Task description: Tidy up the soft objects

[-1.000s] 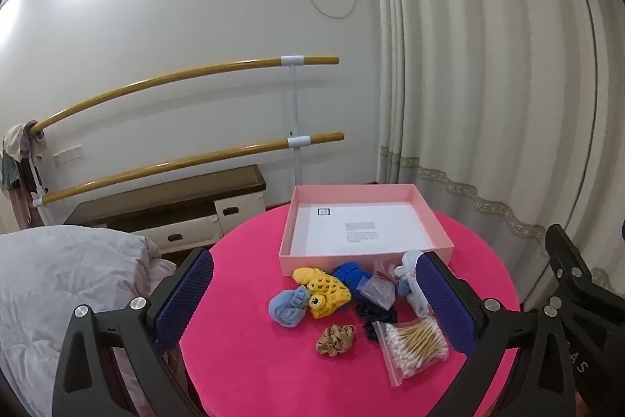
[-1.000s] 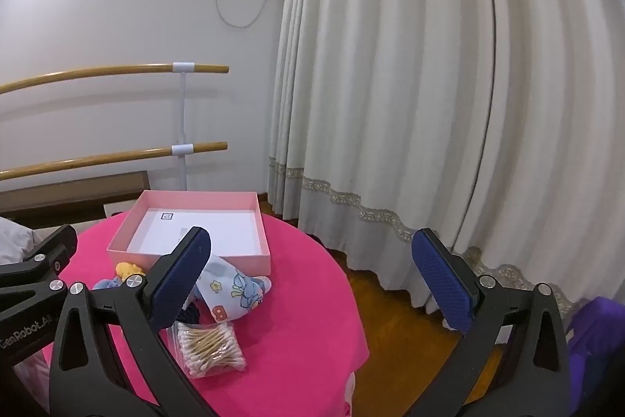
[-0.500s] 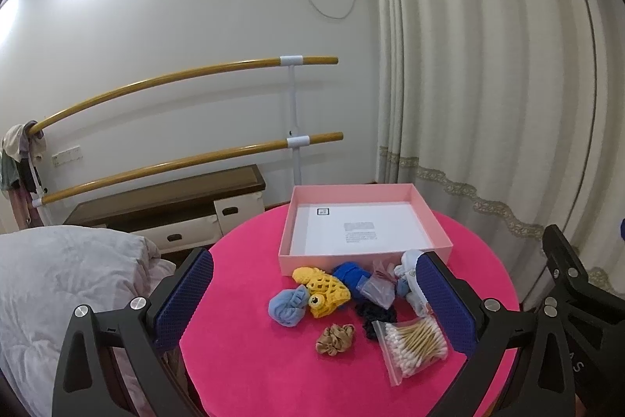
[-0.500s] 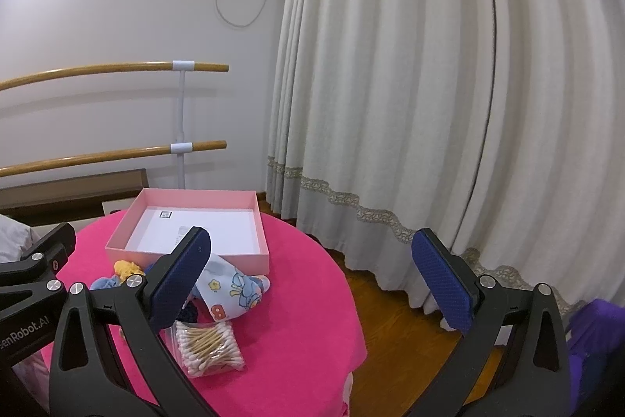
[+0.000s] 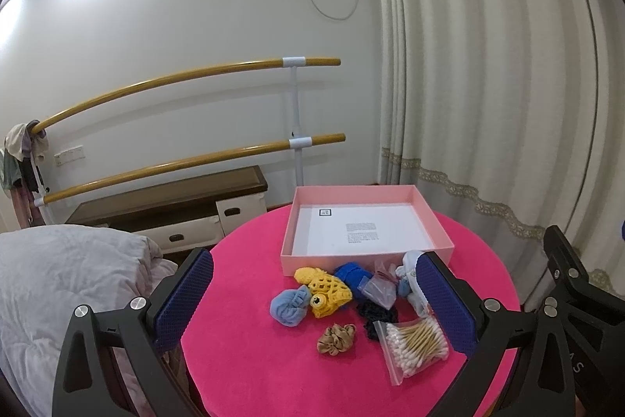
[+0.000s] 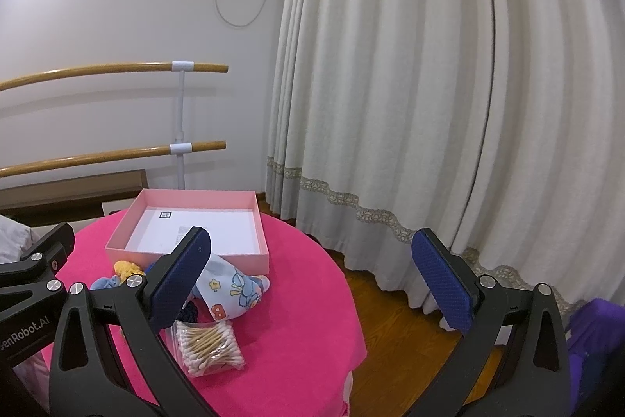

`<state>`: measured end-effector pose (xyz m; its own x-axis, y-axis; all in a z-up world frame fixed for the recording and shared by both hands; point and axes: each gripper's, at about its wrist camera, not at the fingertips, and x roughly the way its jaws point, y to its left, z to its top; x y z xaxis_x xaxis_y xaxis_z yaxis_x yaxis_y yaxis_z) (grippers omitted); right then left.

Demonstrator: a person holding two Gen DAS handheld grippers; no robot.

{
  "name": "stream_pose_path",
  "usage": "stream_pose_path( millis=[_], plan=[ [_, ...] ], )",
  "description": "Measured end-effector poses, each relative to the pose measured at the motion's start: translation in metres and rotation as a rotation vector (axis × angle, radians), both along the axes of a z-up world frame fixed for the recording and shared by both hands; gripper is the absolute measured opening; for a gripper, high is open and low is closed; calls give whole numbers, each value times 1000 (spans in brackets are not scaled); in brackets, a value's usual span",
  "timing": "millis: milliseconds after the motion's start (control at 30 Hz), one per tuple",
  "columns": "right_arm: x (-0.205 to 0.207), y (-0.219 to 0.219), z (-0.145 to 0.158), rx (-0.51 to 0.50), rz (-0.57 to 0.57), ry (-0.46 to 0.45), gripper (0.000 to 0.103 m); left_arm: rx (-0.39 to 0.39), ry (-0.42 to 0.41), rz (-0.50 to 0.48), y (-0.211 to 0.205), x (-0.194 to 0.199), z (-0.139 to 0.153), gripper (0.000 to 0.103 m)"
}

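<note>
An empty pink box (image 5: 367, 255) (image 6: 187, 258) sits at the far side of a round table with a pink cloth (image 5: 250, 358). In front of it lie a yellow crochet fish (image 5: 324, 290), a light blue rolled cloth (image 5: 289, 307), a dark blue piece (image 5: 351, 274), a tan scrunchie (image 5: 336, 339), a black scrunchie (image 5: 375, 313), a printed cloth (image 6: 230, 294) and a bag of cotton swabs (image 5: 416, 342) (image 6: 207, 342). My left gripper (image 5: 312, 303) hangs open above the pile, holding nothing. My right gripper (image 6: 310, 280) is open over the table's right edge, empty.
Pale curtains (image 6: 429, 104) hang to the right, with wooden floor (image 6: 390, 339) below. Two wooden wall bars (image 5: 187, 73) and a low cabinet (image 5: 172, 198) stand behind the table. A grey quilt (image 5: 58, 284) lies at the left.
Both views have shifted only slightly; the table and box sit a little lower and nearer. Nothing on the table has moved and both grippers stay open.
</note>
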<state>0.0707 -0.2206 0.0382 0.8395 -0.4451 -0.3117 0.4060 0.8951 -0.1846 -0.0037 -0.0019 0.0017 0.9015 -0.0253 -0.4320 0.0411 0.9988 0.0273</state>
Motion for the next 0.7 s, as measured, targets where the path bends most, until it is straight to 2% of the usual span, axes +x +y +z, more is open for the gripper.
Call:
stream_pose_path(
  millis=[700],
  plan=[
    [4,-2,2,6,-4,27,103,-2,20,-3,2,5,-2,103]
  ],
)
